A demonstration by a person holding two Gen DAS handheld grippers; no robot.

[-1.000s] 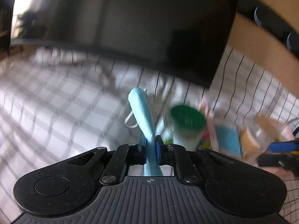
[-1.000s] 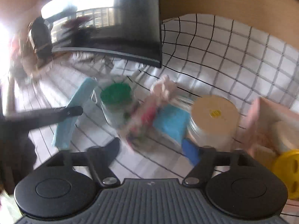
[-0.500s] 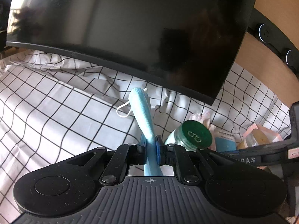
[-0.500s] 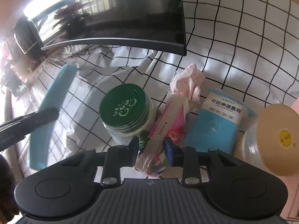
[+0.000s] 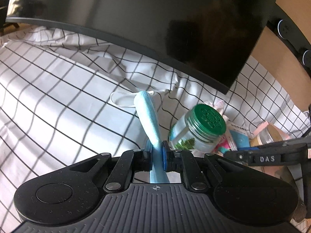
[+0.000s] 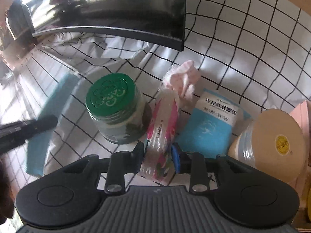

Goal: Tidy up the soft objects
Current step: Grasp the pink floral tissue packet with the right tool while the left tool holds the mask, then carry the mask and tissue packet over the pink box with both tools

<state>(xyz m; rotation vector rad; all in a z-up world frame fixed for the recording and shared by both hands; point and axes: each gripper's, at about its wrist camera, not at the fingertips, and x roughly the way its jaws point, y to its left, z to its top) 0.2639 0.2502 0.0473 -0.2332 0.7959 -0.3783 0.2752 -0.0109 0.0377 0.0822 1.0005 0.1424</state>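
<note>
Pinching a folded blue face mask (image 5: 148, 116), the left gripper (image 5: 156, 153) holds it up edgewise over the checked cloth (image 5: 58, 101), its white ear loop dangling, likely to keep the limp fabric together. The right gripper (image 6: 158, 153), jaws having just closed, squeezes a crinkly pink tissue pack (image 6: 161, 132) between the green-lidded jar (image 6: 116, 112) on its left and a blue wipes pouch (image 6: 211, 124) on its right. Whether the pack is lifted is unclear.
</note>
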